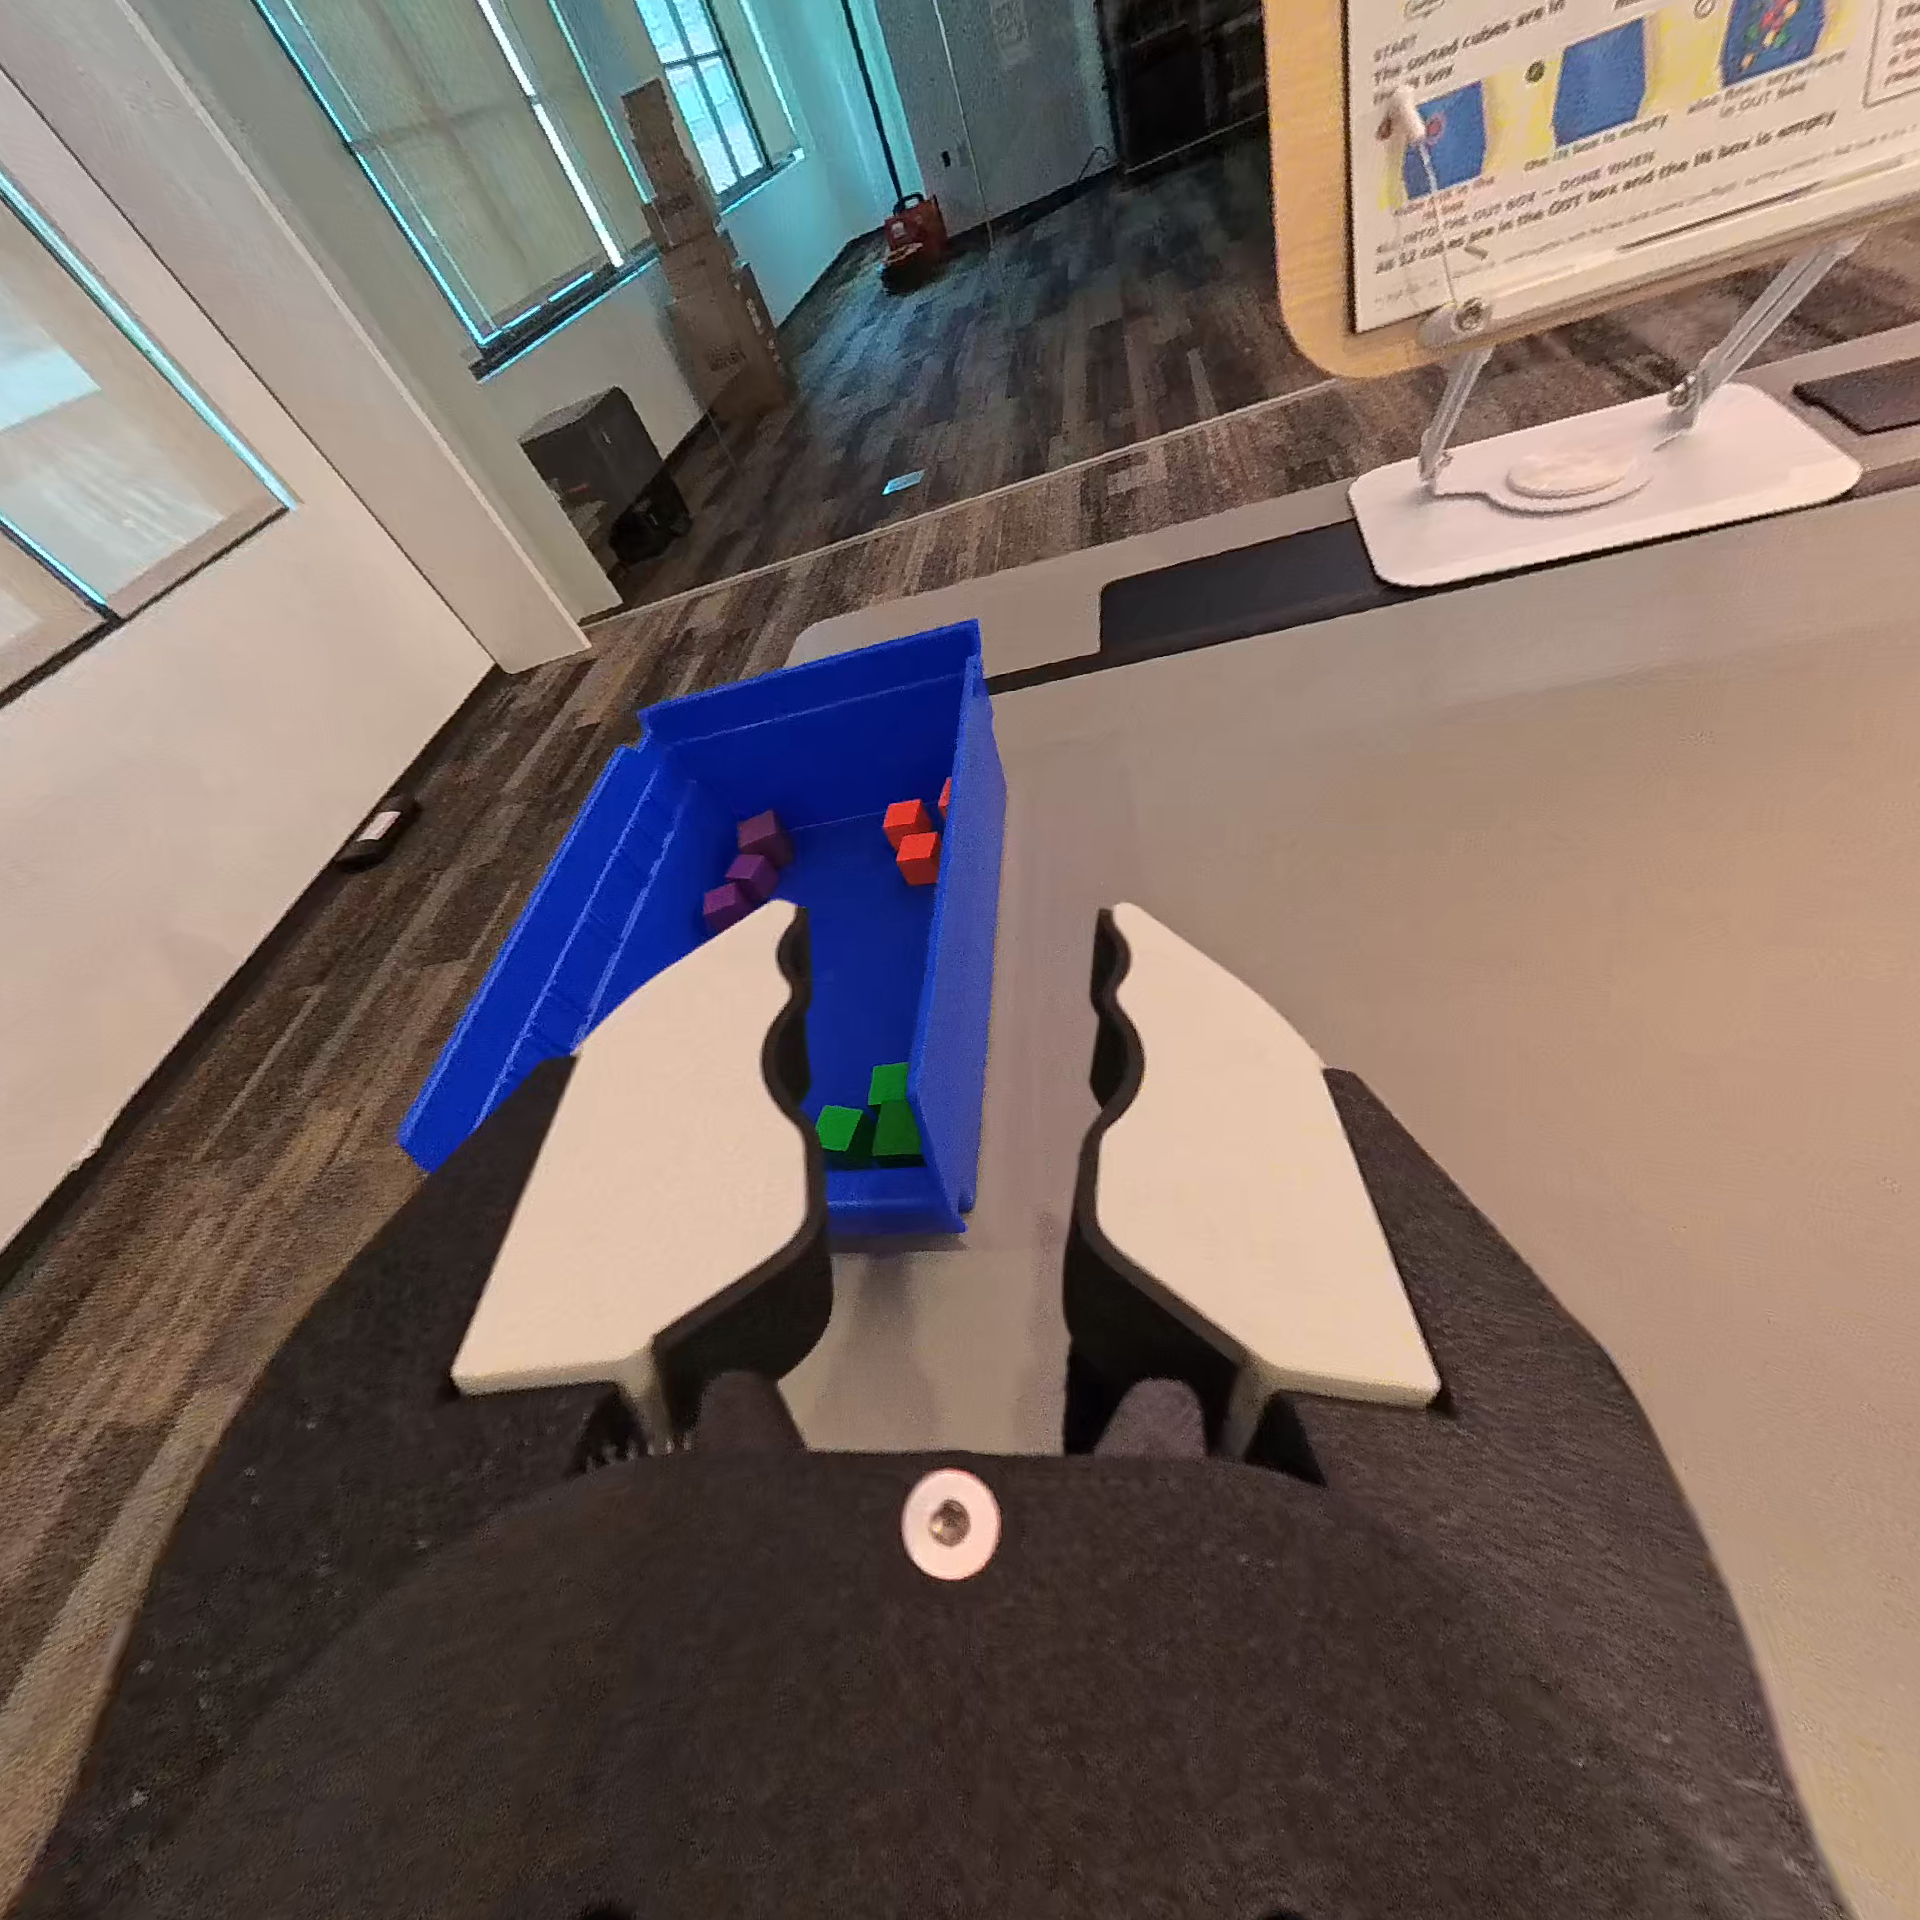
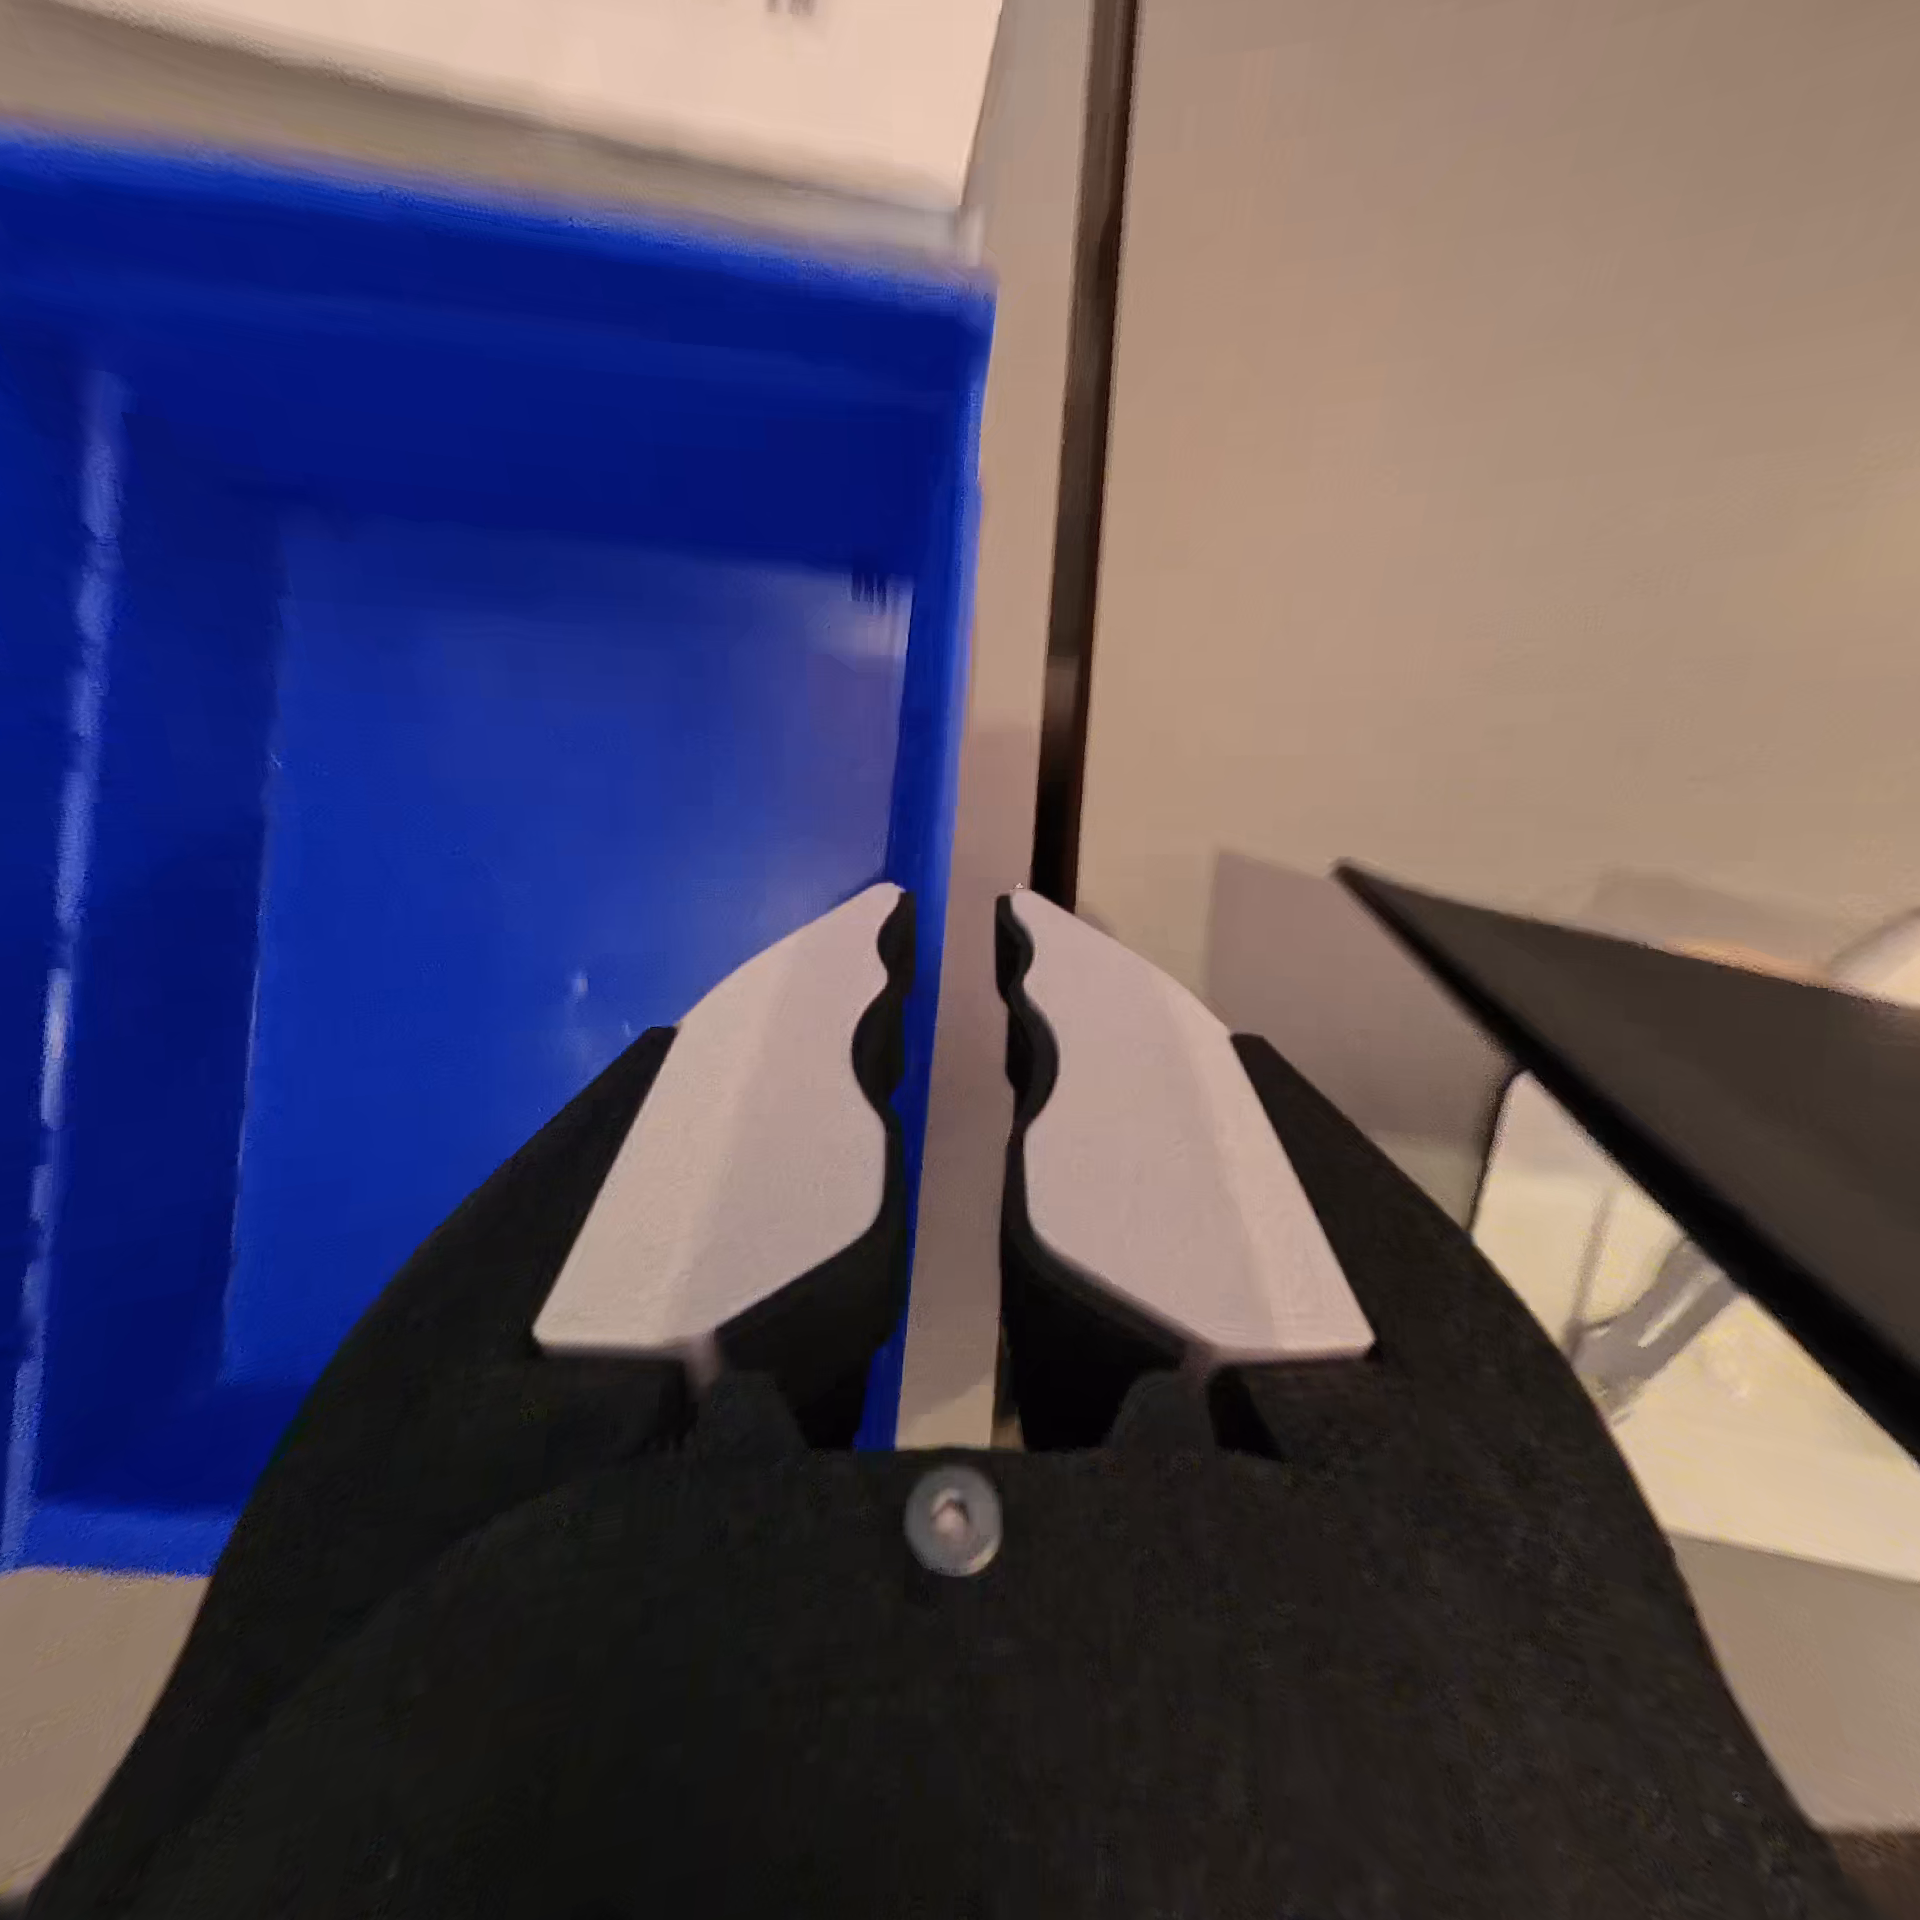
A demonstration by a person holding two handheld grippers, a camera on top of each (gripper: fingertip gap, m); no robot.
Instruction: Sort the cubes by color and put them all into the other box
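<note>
On the grey tabletop (image 1: pixel 1455 935), near its left edge, stood a blue box (image 1: pixel 966 987) with its long axis running away from the viewer. Three groups of cubes lay inside it: purple cubes (image 1: pixel 753 868) against the far left wall, red cubes (image 1: pixel 912 840) against the far right wall, and green cubes (image 1: pixel 873 1122) in the near right corner. Each group was well apart from the others.

The left gripper (image 1: pixel 945 914) hung above the table just near of this box, its jaws spread wide with nothing between them. Its left finger overlapped the box's near left part in the left wrist view; its right finger sat over bare tabletop.

The right gripper (image 2: pixel 954 896) was positioned beside the right wall of a second blue box (image 2: pixel 520 727), which appeared blurred. No cubes were visible in the portion of its interior that showed. The jaws were drawn nearly together, leaving a narrow gap that held nothing. The left finger overlapped the box wall in the right wrist view; contact could not be confirmed.

At the far right of the table, a white stand (image 1: pixel 1600 488) carried a wood-edged board with a printed instruction sheet (image 1: pixel 1621 156). A dark strip (image 1: pixel 1236 608) ran along the far table edge. Beyond the table lay patterned grey carpet (image 1: pixel 987 343), white walls, tall windows (image 1: pixel 540 156) on the left, stacked cardboard boxes (image 1: pixel 707 270), a dark bin (image 1: pixel 603 457) and a red item (image 1: pixel 912 234) on the far floor.
</note>
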